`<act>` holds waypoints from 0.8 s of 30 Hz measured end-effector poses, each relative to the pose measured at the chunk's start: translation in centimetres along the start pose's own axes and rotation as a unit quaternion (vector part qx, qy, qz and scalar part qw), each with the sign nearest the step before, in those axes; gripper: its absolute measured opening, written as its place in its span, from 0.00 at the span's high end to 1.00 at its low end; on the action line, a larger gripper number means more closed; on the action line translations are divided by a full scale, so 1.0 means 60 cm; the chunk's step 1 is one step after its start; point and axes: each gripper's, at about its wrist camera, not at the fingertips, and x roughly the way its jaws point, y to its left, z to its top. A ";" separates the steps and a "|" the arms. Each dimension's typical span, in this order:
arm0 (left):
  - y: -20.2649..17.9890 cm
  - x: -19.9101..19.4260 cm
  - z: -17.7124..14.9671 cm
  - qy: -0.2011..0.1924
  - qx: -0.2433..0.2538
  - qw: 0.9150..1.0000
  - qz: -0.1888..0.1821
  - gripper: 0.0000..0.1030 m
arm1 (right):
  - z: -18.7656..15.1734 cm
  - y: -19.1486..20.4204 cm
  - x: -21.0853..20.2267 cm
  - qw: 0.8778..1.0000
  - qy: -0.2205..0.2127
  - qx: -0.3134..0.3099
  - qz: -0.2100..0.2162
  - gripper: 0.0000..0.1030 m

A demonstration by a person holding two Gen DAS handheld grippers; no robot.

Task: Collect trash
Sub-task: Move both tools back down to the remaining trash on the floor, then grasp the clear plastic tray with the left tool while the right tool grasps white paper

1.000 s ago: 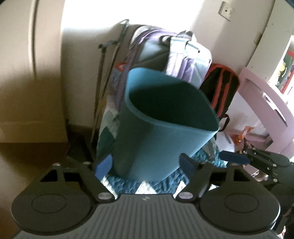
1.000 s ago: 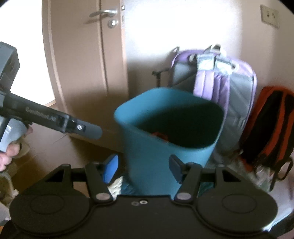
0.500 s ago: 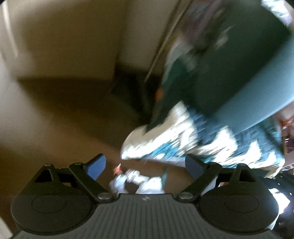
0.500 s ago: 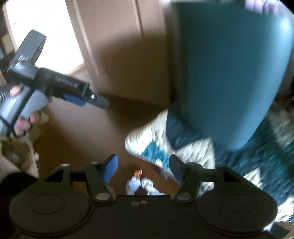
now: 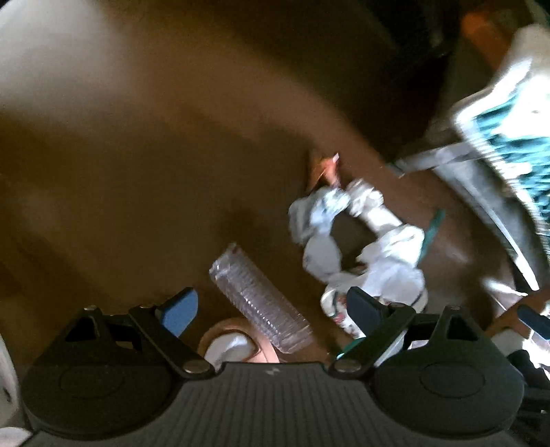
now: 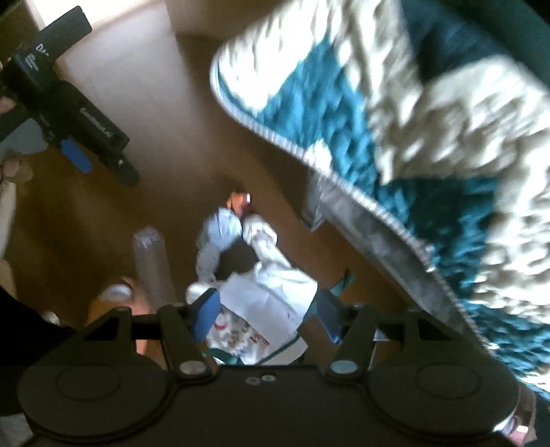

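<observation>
A clear plastic bottle lies on the brown floor, below and between the fingers of my left gripper, which stands open and grips nothing. Right of the bottle is a heap of crumpled white paper and wrappers, with a small orange scrap beyond it. In the right wrist view my right gripper hangs open just above the same white heap, its pads apart from it. The bottle lies to its left. Both views are blurred.
A teal and white shaggy rug fills the right side, its edge close to the trash. A dark teal bin shows at the top right corner. A round brown and white thing lies by the bottle. A teal strip lies near the rug.
Both grippers have dropped from facing the teal bin to pointing down at the floor. The bottle and the white heap now lie close under them. The left jaws stand wider than a second ago.
</observation>
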 end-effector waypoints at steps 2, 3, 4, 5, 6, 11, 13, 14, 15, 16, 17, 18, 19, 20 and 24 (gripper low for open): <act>0.006 0.042 0.001 0.017 -0.009 1.000 0.000 0.09 | -0.007 0.008 0.039 1.000 0.019 -0.022 -0.001 0.40; 0.006 0.062 0.000 0.024 -0.015 1.000 -0.001 0.09 | -0.010 0.012 0.061 0.999 0.029 -0.037 -0.001 0.40; 0.010 0.084 -0.002 0.031 -0.019 0.999 -0.002 0.09 | -0.013 0.016 0.083 0.998 0.040 -0.050 0.000 0.40; 0.008 0.100 -0.004 0.035 -0.024 0.999 0.000 0.09 | -0.015 0.021 0.105 0.997 0.051 -0.063 0.004 0.40; 0.011 0.119 -0.008 0.040 -0.028 0.999 0.004 0.09 | -0.016 0.025 0.123 0.995 0.059 -0.074 0.007 0.40; 0.026 0.190 -0.027 0.057 -0.055 0.997 0.001 0.09 | -0.010 0.043 0.204 0.991 0.075 -0.111 0.022 0.40; 0.034 0.206 -0.032 0.061 -0.063 0.996 -0.002 0.09 | 0.000 0.034 0.223 0.993 0.073 -0.084 0.029 0.40; 0.039 0.213 -0.034 0.062 -0.068 0.996 -0.004 0.09 | 0.008 0.023 0.231 0.995 0.071 -0.056 0.031 0.40; 0.043 0.219 -0.036 0.063 -0.074 0.995 -0.004 0.09 | 0.017 0.009 0.239 0.997 0.067 -0.018 0.032 0.40; 0.047 0.225 -0.038 0.066 -0.079 0.995 -0.007 0.09 | 0.023 -0.004 0.245 0.997 0.065 0.013 0.030 0.40; 0.048 0.230 -0.039 0.069 -0.081 0.994 -0.010 0.09 | 0.030 -0.015 0.252 0.997 0.063 0.041 0.027 0.40; 0.050 0.234 -0.041 0.070 -0.083 0.994 -0.012 0.09 | 0.036 -0.024 0.261 0.996 0.062 0.067 0.023 0.40; 0.050 0.237 -0.042 0.071 -0.082 0.994 -0.012 0.09 | 0.040 -0.029 0.270 0.994 0.064 0.083 0.020 0.40; 0.050 0.241 -0.042 0.071 -0.078 0.994 -0.014 0.09 | 0.043 -0.033 0.279 0.993 0.067 0.097 0.023 0.40; 0.052 0.252 -0.045 0.069 -0.078 0.994 -0.023 0.09 | 0.048 -0.032 0.315 0.985 0.086 0.144 0.031 0.40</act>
